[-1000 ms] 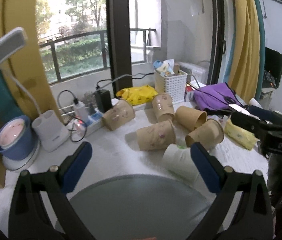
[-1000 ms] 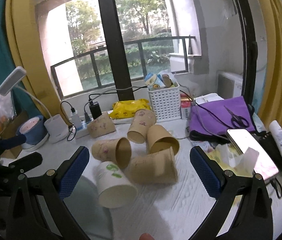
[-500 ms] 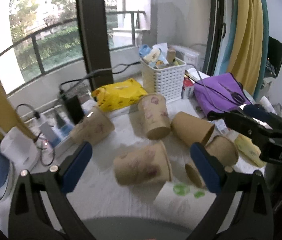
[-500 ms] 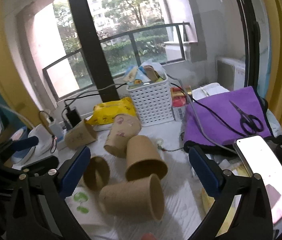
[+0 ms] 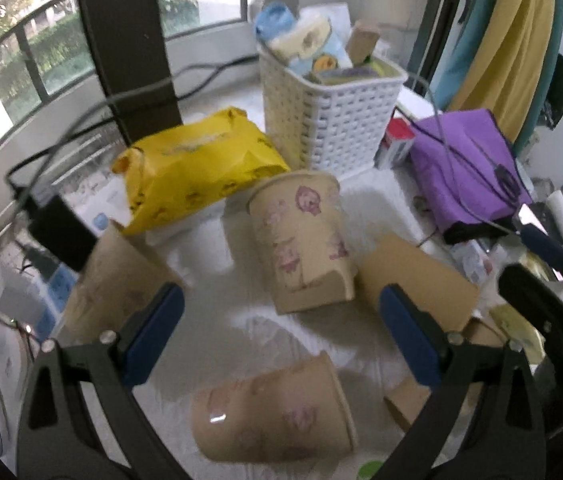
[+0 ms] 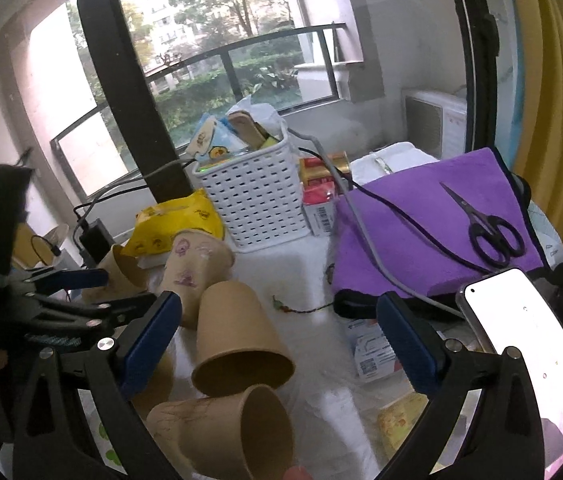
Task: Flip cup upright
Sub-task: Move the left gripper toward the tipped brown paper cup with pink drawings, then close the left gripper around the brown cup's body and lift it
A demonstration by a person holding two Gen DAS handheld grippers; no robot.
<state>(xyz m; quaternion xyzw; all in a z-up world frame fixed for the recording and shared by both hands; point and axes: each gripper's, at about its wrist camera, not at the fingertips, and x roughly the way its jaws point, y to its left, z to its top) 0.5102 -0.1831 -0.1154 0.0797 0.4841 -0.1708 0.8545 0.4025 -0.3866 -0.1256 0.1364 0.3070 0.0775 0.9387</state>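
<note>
Several tan paper cups lie on their sides on the white table. A pink-printed cup (image 5: 301, 240) lies ahead of my open left gripper (image 5: 281, 320), between the blue pads; it also shows in the right wrist view (image 6: 193, 268). A second printed cup (image 5: 273, 408) lies just below the left gripper. A plain brown cup (image 6: 237, 340) lies between the jaws of my open right gripper (image 6: 277, 340), mouth toward the camera. Another cup (image 6: 221, 432) lies in front of it. The left gripper (image 6: 97, 292) shows at the left of the right wrist view.
A white basket (image 5: 333, 120) full of items and a yellow packet (image 5: 197, 160) stand behind the cups. A purple cloth (image 6: 421, 232) with scissors (image 6: 489, 232) lies right. A phone (image 6: 521, 360) is at the right edge. Charger and cables (image 5: 57, 232) lie left.
Both grippers have moved forward toward the cups, which now loom larger. The left gripper has swung right, away from the lamp and blue bowl. Both stay open.
</note>
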